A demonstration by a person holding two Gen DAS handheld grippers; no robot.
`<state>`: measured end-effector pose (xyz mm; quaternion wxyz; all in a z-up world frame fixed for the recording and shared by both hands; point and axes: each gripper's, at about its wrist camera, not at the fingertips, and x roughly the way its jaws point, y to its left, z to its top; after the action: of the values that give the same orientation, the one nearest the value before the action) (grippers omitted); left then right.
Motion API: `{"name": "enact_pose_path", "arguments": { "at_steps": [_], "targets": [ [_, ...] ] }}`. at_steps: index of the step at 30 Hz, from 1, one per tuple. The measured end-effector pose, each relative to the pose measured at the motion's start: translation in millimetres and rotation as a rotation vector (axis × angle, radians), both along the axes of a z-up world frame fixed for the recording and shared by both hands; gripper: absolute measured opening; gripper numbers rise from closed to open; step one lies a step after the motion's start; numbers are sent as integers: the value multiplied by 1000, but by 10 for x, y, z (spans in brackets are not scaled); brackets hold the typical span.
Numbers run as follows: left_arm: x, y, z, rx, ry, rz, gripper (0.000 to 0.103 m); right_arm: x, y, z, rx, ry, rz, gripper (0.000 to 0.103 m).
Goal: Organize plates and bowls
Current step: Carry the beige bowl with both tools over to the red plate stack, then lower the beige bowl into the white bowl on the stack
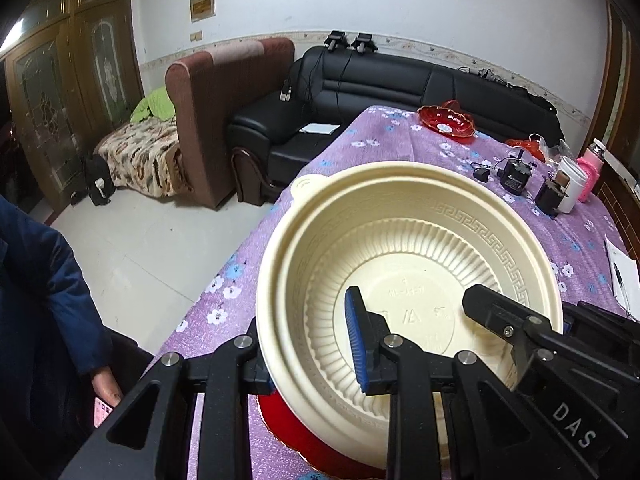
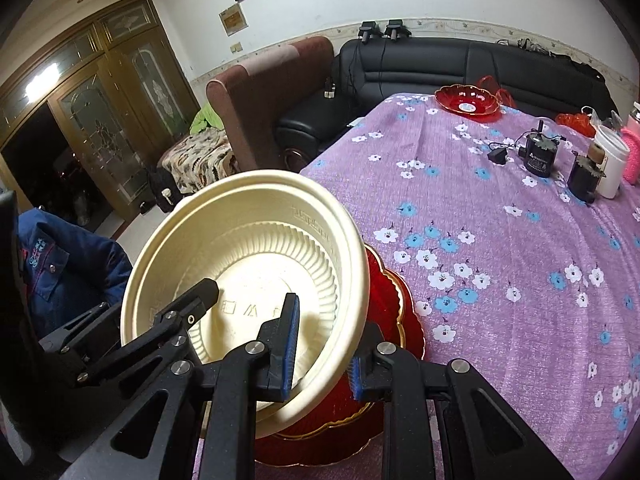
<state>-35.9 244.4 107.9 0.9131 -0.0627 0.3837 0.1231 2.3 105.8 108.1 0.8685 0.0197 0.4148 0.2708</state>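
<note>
Both the left gripper (image 1: 312, 344) and the right gripper (image 2: 322, 346) pinch opposite rim walls of one cream bowl (image 1: 400, 248), held tilted above a red plate (image 2: 384, 320) at the table's (image 2: 500, 240) near edge. The bowl looks light, thin, flexible plastic, ribbed inside; gripping the rim suits it.

Both claws, left claw (image 1: 310, 354) and right claw (image 2: 320, 348), angled downward, each clamped on a rim.

Both wrist views look steeply down, close over one shared cream bowl (image 1: 408, 292) from opposite rims
</note>
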Motion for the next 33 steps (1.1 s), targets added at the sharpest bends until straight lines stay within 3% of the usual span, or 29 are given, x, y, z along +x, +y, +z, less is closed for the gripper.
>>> {"name": "enact_pose_path", "arguments": {
  "at_steps": [9,11,13,16,21,29,33],
  "targets": [
    [-15,61,-22,-8,3,20,29,7,66,-24,-2,2,5,23],
    [-23,68,-21,-8,3,22,40,2,66,-22,7,0,-1,23],
    [-40,71,5,3,-10,31,44,5,58,-17,14,-10,-6,25],
    [-65,87,36,0,-23,36,51,7,61,-16,17,-24,-12,36],
    [-91,136,32,-14,-26,46,53,12,45,-11,23,-40,-35,48],
    [-192,218,42,-50,-39,71,54,-26,98,-3,21,-81,-23,56],
    [-295,290,69,-72,-59,84,56,-31,86,14,25,-117,-36,72]
  ]
}}
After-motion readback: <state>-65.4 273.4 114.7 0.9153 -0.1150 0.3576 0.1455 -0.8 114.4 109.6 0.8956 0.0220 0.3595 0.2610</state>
